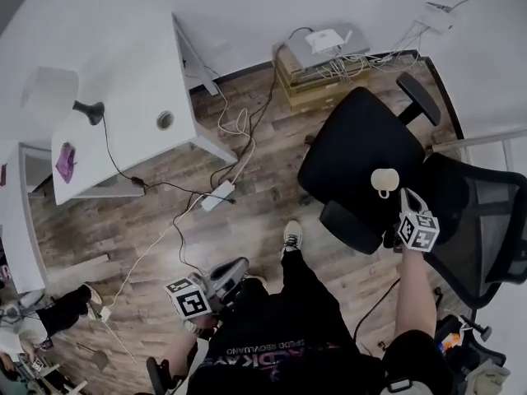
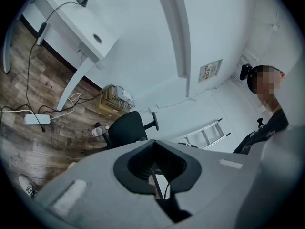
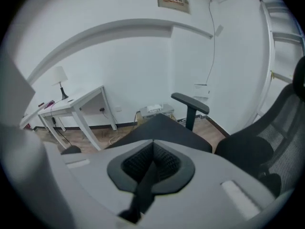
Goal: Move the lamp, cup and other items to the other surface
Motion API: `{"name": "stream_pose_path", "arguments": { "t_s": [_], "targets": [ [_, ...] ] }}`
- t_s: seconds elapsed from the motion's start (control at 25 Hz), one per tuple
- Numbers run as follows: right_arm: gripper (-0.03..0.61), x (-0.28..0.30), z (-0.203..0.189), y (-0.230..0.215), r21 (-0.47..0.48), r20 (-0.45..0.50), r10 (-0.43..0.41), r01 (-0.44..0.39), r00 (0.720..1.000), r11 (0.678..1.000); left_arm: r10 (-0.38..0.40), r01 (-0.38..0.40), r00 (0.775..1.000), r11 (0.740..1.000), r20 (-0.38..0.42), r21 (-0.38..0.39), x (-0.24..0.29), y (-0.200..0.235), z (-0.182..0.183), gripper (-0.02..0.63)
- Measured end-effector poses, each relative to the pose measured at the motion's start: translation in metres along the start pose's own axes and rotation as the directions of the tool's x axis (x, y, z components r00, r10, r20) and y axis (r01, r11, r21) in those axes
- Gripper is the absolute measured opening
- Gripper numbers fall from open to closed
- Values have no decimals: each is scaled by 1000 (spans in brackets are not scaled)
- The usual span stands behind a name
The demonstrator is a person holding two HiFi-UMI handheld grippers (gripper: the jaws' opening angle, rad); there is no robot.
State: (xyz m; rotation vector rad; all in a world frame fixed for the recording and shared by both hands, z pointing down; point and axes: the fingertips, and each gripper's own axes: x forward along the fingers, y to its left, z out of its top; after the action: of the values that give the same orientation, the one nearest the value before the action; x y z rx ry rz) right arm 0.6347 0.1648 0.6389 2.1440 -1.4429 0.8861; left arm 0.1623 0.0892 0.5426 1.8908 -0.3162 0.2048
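cream cup [image 1: 384, 179], black chair [image 1: 350, 142], white table [image 1: 132, 72]

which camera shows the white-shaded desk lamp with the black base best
Head view: the white-shaded, black-based desk lamp is largest there, shade, base and cord all in frame on the white table. Right gripper view shows the lamp small and distant; left gripper view crops its shade.
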Motion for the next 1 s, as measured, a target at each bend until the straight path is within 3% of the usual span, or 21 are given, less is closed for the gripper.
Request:
{"name": "stream_pose_path", "arguments": {
  "t_s": [0.24, 0.4, 0.52, 0.68, 0.84, 1.0],
  "targets": [
    [4, -32, 70, 125, -71, 102, 168, -162, 980, 984, -45, 43, 995, 999, 86, 19, -55, 1, 9, -3],
    [5, -58, 93, 234, -163, 125, 350, -329, 928, 930, -68, 66, 984, 998, 165, 16, -97, 7, 16, -2],
    [5, -71, 100, 322, -226, 81, 490, -463, 868, 857, -76, 74, 974, 997, 216, 16, -124, 7, 33, -2],
    [5, -98, 69, 430, -263, -14, 633, -613, 774, 745, -80, 76, 959, 997, 270, 22, -165, 12, 43, -2],
    [5, -128, 35, 512, -215, -105, 749, -751, 654, 625, -75, 72, 939, 997, 335, 21, -196, 20, 48, -2],
    [5, -162, 8, 574, -186, -162, 820, -833, 549, 521, -77, 70, 917, 997, 392, 31, -229, 24, 51, -2]
  ]
}}
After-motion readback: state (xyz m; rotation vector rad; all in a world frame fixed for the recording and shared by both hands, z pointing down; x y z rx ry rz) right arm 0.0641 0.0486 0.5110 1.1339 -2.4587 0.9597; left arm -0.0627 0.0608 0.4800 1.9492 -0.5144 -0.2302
